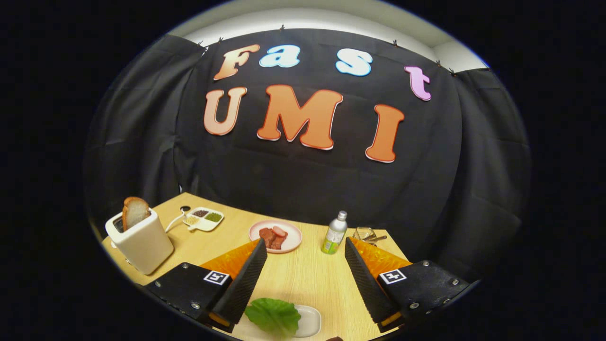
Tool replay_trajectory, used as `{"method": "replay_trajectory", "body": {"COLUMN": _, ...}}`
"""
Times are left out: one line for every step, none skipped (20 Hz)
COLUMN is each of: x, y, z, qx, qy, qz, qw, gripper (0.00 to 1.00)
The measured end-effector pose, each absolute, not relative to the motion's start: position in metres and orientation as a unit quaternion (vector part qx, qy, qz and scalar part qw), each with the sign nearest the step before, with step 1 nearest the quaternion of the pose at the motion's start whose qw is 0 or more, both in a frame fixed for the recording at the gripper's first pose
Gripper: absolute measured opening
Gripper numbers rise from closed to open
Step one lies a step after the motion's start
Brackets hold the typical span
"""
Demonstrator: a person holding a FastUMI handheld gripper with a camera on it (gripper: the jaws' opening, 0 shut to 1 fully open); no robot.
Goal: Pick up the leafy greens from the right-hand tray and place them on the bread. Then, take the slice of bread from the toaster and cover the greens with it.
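Near the camera, between the 2 fingers and low down: leafy greens (273, 316), draped over the left end of a small white tray (310, 322), part of the leaf hanging past the rim.

Risks from here, as a judgement:
- Thin, floppy leaf, so easy to pinch only an edge and tear it, or to let it slip out on the lift.
- Closing too low likely to catch the tray rim along with the leaf and drag or tip the shallow tray.
- Closing off-centre likely to push the leaf off the rim onto the table (303, 279) rather than trap it.
- Further out, a pink plate (258, 226) with reddish-brown pieces and a bottle (334, 234) just right of it; a careless carry could knock the tall, narrow bottle over.
- Hard to tell whether the base bread lies among the pieces on that plate, so some chance of dropping the greens in the wrong spot.
- Far left, toaster (142, 241) with 1 slice of bread (135, 212) standing up out of its slot, untouched; light casing, liable to shift when the slice gets pulled.

Gripper (305, 241): fingers spread wide apart, holding nothing, touching nothing, tips reaching well beyond the greens toward the plate.
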State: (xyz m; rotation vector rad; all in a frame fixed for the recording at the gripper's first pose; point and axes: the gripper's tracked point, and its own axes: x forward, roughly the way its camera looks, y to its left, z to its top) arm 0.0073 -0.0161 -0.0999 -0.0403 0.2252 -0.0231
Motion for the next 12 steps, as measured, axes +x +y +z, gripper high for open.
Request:
{"method": "replay_trajectory", "body": {"x": 0.007, "y": -0.012, "z": -0.119, "qx": -0.024, "qy": 0.135, "qz": -0.005, "qw": 0.991, "gripper": 0.99}}
{"method": "replay_trajectory", "body": {"x": 0.006, "y": -0.005, "z": -0.136, "qx": -0.024, "qy": 0.156, "qz": 0.005, "qw": 0.987, "gripper": 0.99}}
{"method": "replay_trajectory", "body": {"x": 0.003, "y": 0.002, "z": -0.153, "qx": -0.023, "qy": 0.182, "qz": 0.018, "qw": 0.983, "gripper": 0.99}}
{"method": "replay_trajectory", "body": {"x": 0.0, "y": 0.01, "z": -0.171, "qx": -0.022, "qy": 0.206, "qz": 0.033, "qw": 0.978, "gripper": 0.98}}
{"method": "replay_trajectory", "body": {"x": -0.001, "y": 0.012, "z": -0.191, "qx": -0.026, "qy": 0.233, "qz": 0.037, "qw": 0.971, "gripper": 0.98}}
{"method": "replay_trajectory", "body": {"x": -0.004, "y": 0.009, "z": -0.21, "qx": -0.04, "qy": 0.259, "qz": 0.033, "qw": 0.965, "gripper": 0.96}}
{"method": "replay_trajectory", "body": {"x": -0.008, "y": 0.008, "z": -0.228, "qx": -0.055, "qy": 0.281, "qz": 0.032, "qw": 0.958, "gripper": 0.96}}
{"method": "replay_trajectory", "body": {"x": -0.01, "y": 0.01, "z": -0.242, "qx": -0.06, "qy": 0.298, "qz": 0.041, "qw": 0.952, "gripper": 0.94}}
{"method": "replay_trajectory", "body": {"x": -0.014, "y": 0.014, "z": -0.255, "qx": -0.059, "qy": 0.318, "qz": 0.052, "qw": 0.945, "gripper": 0.94}}
{"method": "replay_trajectory", "body": {"x": -0.018, "y": 0.017, "z": -0.268, "qx": -0.057, "qy": 0.337, "qz": 0.062, "qw": 0.938, "gripper": 0.91}}
{"method": "replay_trajectory", "body": {"x": -0.022, "y": 0.017, "z": -0.28, "qx": -0.058, "qy": 0.353, "qz": 0.068, "qw": 0.931, "gripper": 0.89}}
{"method": "replay_trajectory", "body": {"x": -0.025, "y": 0.015, "z": -0.29, "qx": -0.061, "qy": 0.369, "qz": 0.074, "qw": 0.925, "gripper": 0.88}}
